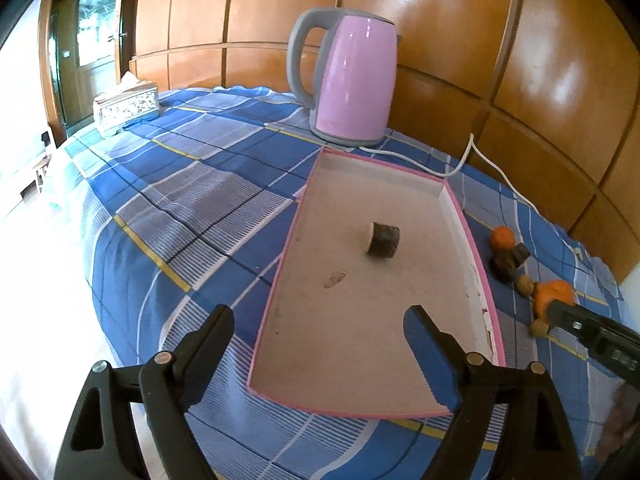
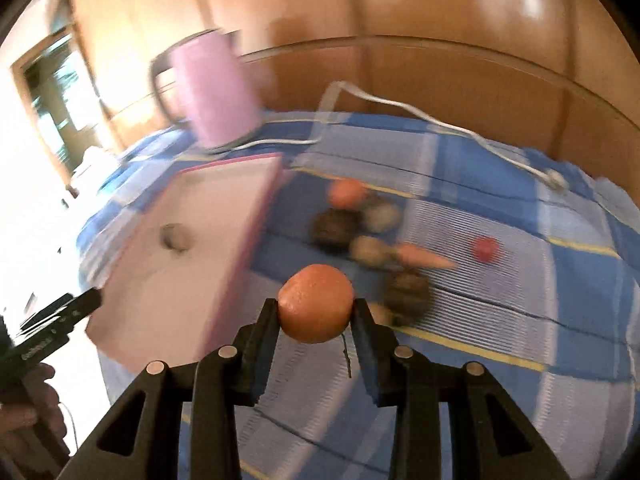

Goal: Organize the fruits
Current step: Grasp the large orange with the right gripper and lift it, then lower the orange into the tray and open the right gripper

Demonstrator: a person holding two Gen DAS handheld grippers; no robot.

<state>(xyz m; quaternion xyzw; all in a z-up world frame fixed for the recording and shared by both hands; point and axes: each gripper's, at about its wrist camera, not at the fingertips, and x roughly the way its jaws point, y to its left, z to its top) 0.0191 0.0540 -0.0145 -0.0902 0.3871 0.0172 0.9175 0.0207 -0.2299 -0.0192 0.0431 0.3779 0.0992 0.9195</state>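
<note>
My right gripper (image 2: 316, 310) is shut on an orange (image 2: 316, 303) and holds it above the blue plaid cloth, right of the pink-rimmed tray (image 2: 256, 216). In the left wrist view the same orange (image 1: 554, 296) sits in the right gripper's fingers. My left gripper (image 1: 320, 322) is open and empty over the near end of the tray (image 1: 486, 280). A dark round piece (image 1: 383, 239) lies in the tray. A second orange (image 1: 503, 238) lies on the cloth right of the tray, with dark lumps (image 1: 508, 262), small brown fruits, a carrot (image 2: 422, 257) and a red fruit (image 2: 485, 249).
A pink electric kettle (image 1: 352, 80) stands behind the tray, its white cord (image 1: 468, 156) trailing right. A tissue box (image 1: 126, 106) sits at the far left. A wooden panelled wall backs the table. The right wrist view is motion-blurred.
</note>
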